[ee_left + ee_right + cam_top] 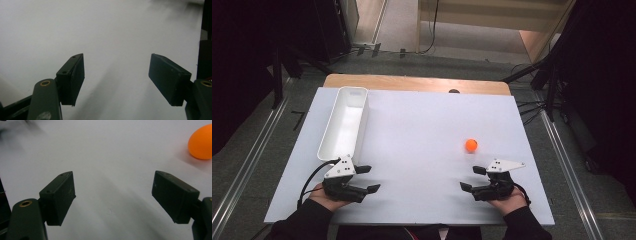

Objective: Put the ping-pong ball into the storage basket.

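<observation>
Down at the near edge of the white table, left gripper resting low by the near left corner, held in a hand coming in from below, jaws spread apart and pointing toward the middle of the board. Seen along that gripper's own jaws in the left gripper view: two black pads well apart, bare white surface between them, nothing pinched, nothing touched. Over by the near right corner, right gripper likewise low over the board, cradled in the other hand, grey three-cornered plate on top, jaws facing inward toward the left one. From the right gripper view: pads standing wide, empty gap, only white board between. Grippers well apart from one another, mirrored across the near edge. A little farther out, orange ball sitting loose on the right half of the table, near the right gripper but clear of its jaws, not gripped, not touched; caught at the upper right corner of the right gripper view, beyond and to the side of the right-hand pad. Farther still, along the left edge, long white bin lying lengthwise, near end just beyond the left gripper, far end reaching toward the far left corner.
</observation>
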